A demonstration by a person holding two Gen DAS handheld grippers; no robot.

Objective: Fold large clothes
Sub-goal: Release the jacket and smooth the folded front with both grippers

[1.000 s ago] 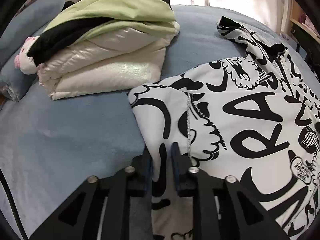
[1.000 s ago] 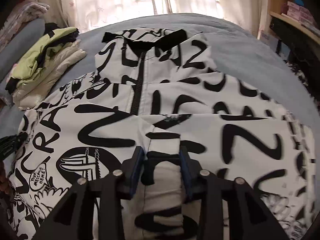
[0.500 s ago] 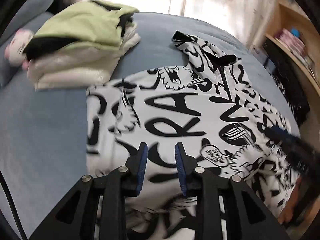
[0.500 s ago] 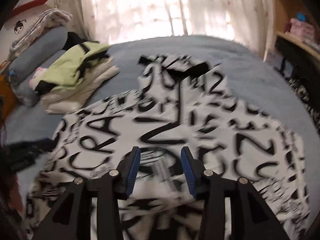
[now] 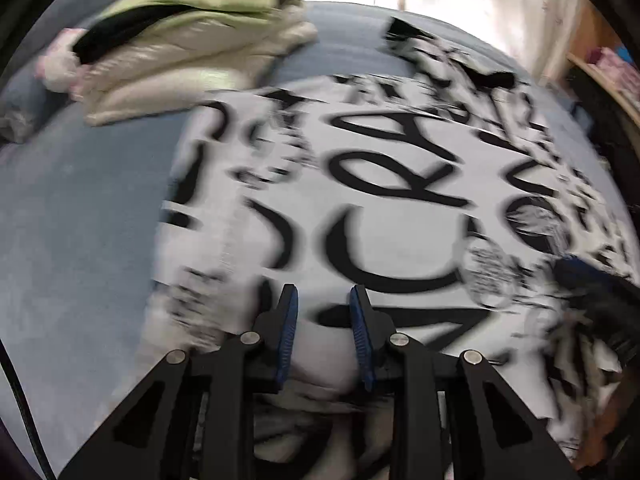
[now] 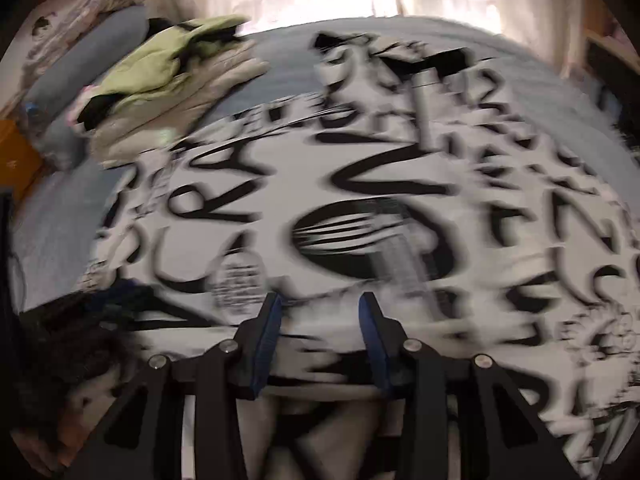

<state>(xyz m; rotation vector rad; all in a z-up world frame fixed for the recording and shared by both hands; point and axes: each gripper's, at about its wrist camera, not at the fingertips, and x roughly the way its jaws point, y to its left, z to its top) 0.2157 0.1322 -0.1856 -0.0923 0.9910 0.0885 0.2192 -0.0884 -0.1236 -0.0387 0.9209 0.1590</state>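
The printed jacket (image 5: 400, 208) lies spread across the blue bed (image 5: 80, 220), filling the centre and right of the left wrist view and most of the right wrist view (image 6: 360, 208). A stack of folded clothes (image 5: 192, 40) sits in the upper left of both views, just beside the jacket's far left corner.

Left gripper (image 5: 323, 300): jaws narrowly parted, nothing pressed between the pads, poised over the jacket's near hem. Right gripper (image 6: 320, 304): jaws moderately parted, likewise empty, above the near edge of the fabric. Both views are heavily motion-blurred, so whether the tips touch the cloth cannot be determined.

Judged hazards:
- Grasping only the top layer. Cause: jaws closing on a shallow pinch of a multi-layer hem; the lower layer would stay behind and the fold would skew.
- Uneven fold line. Cause: the two grippers seizing the hem at unequal depth.
- Disturbing the folded stack. Cause: carrying the jacket toward the upper left.
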